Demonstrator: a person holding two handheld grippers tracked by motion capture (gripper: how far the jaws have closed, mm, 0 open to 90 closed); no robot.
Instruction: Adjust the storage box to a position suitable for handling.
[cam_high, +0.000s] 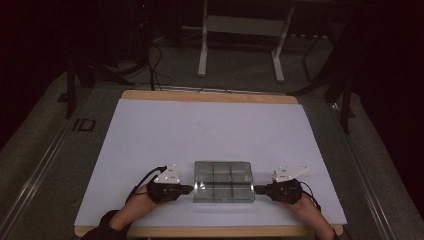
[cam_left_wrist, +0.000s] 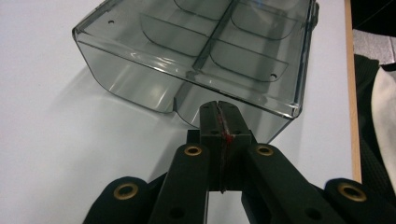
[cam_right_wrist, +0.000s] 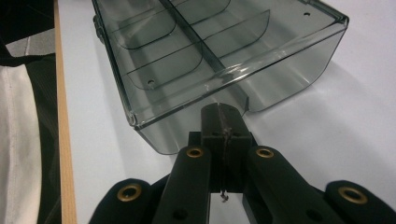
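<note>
A smoky clear plastic organiser box with several empty compartments lies near the front middle of the white table top. My left gripper points at its left end and my right gripper at its right end. In the left gripper view the jaws of the left gripper are shut together, tips at the end wall of the box just below the rim. The right gripper is likewise shut, its tips against the opposite end wall of the box. Nothing shows between either pair of jaws.
The table's wooden front edge runs close behind the box, with the person's dark and white clothing beyond it. A white metal stand and cables are on the dark floor past the table's far edge.
</note>
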